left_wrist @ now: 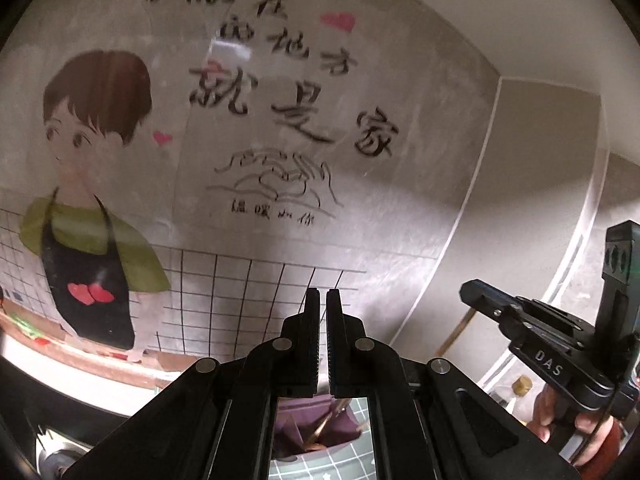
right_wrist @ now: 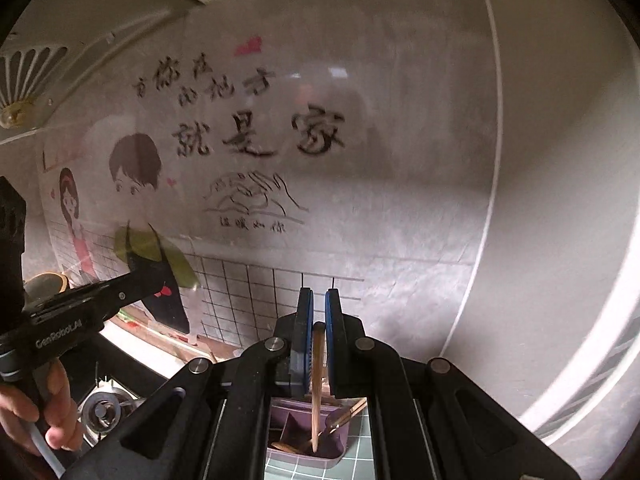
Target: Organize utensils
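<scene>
My right gripper (right_wrist: pixel 319 312) is shut on a wooden chopstick (right_wrist: pixel 317 376) that hangs straight down with its tip inside a purple divided utensil holder (right_wrist: pixel 336 446). The holder has several wooden-handled utensils (right_wrist: pixel 348 412) leaning in it. My left gripper (left_wrist: pixel 323 312) is shut and empty, raised above the same purple holder (left_wrist: pixel 292 432), which shows between its arms. The right gripper's body (left_wrist: pixel 552 344) is at the right of the left wrist view, and the left gripper's body (right_wrist: pixel 80 312) is at the left of the right wrist view.
A wall with a cartoon sticker (left_wrist: pixel 96 184) and tile pattern is straight ahead. A white corner column (right_wrist: pixel 540 200) stands to the right. A stove burner (right_wrist: pixel 102 410) lies lower left. The holder stands on a green grid mat (right_wrist: pixel 360 460). A bottle (left_wrist: pixel 520 390) is at lower right.
</scene>
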The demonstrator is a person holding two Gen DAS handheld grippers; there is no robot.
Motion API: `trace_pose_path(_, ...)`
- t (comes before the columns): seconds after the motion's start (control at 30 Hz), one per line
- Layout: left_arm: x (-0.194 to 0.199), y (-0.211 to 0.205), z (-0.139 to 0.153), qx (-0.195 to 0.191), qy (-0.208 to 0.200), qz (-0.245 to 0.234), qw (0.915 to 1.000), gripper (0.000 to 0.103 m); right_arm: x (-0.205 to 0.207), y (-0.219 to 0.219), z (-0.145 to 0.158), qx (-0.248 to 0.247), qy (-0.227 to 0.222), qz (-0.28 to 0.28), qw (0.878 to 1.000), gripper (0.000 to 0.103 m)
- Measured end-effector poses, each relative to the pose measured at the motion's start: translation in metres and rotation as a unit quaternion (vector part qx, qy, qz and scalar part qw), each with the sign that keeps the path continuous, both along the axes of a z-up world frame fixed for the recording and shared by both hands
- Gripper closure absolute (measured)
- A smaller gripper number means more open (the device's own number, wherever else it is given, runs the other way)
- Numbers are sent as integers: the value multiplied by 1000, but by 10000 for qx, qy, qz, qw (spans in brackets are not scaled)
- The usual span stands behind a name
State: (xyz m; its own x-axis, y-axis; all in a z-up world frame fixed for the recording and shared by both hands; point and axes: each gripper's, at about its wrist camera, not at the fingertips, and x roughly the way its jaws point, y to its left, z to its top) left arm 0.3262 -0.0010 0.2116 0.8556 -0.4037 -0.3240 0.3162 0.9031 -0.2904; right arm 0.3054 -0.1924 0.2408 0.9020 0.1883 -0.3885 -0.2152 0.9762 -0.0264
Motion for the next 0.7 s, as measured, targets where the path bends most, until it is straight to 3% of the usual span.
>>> trace_pose_path(0.43, 39, -6, -65, 65, 731, -220, 9971, 100, 52, -7, -65, 205, 679, 16, 9975, 97)
trace_pose_path(0.7, 28, -21, -104, 155, 1139, -651, 9912, 98, 48, -13, -59, 244, 588, -29, 9980, 97)
